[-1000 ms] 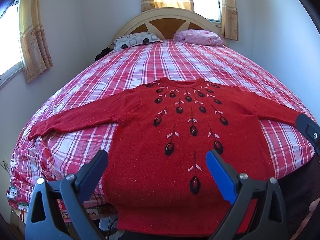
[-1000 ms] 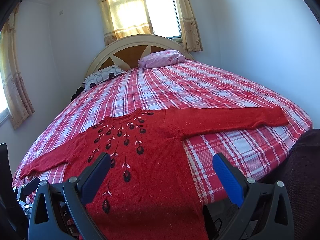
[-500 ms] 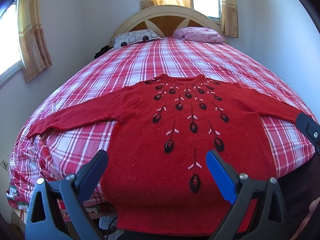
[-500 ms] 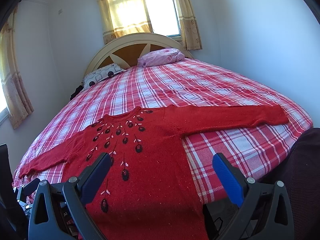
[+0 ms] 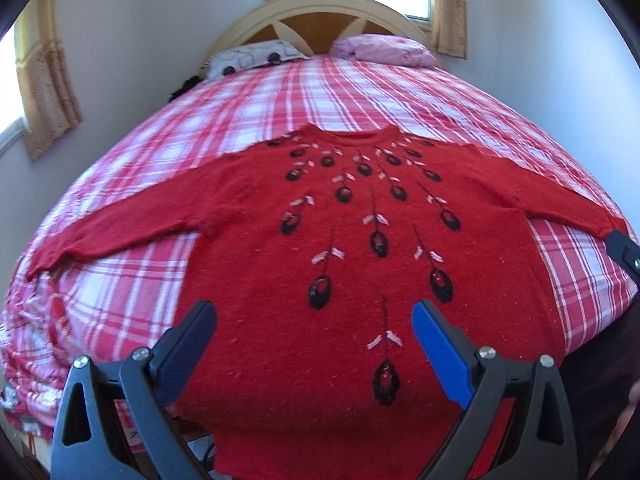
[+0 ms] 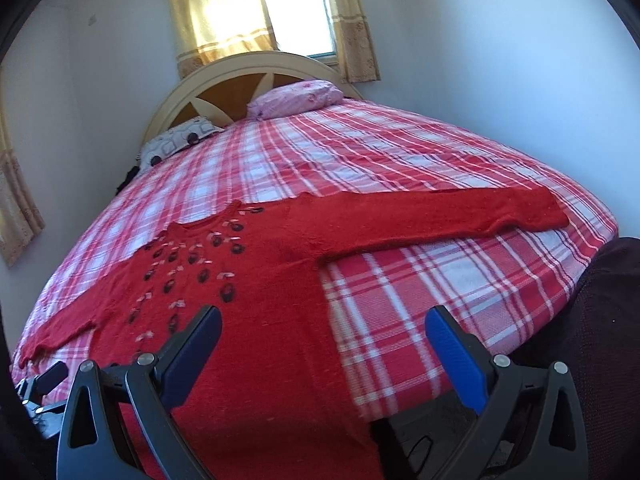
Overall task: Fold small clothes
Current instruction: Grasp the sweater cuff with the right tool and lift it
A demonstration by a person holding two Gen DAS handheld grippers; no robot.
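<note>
A red knitted sweater (image 5: 352,248) with black and white embroidered drops lies flat, face up, on the bed, both sleeves spread out sideways and its hem hanging over the near edge. My left gripper (image 5: 314,330) hovers open above the lower middle of the sweater, holding nothing. In the right wrist view the sweater (image 6: 280,280) fills the left half, and its right sleeve (image 6: 460,216) stretches toward the bed's right edge. My right gripper (image 6: 322,336) is open above the sweater's right side seam, nothing between its fingers. Part of it (image 5: 624,254) shows by the sleeve cuff.
The bed (image 5: 360,92) has a red and white plaid sheet, with a patterned pillow (image 5: 252,58) and a pink pillow (image 5: 384,48) at a curved wooden headboard (image 6: 240,84). White walls close in on both sides. Curtained windows (image 6: 280,12) sit behind.
Both grippers have moved forward and lower toward the sweater, which now looks larger and closer in both views. The sweater itself has not moved.
</note>
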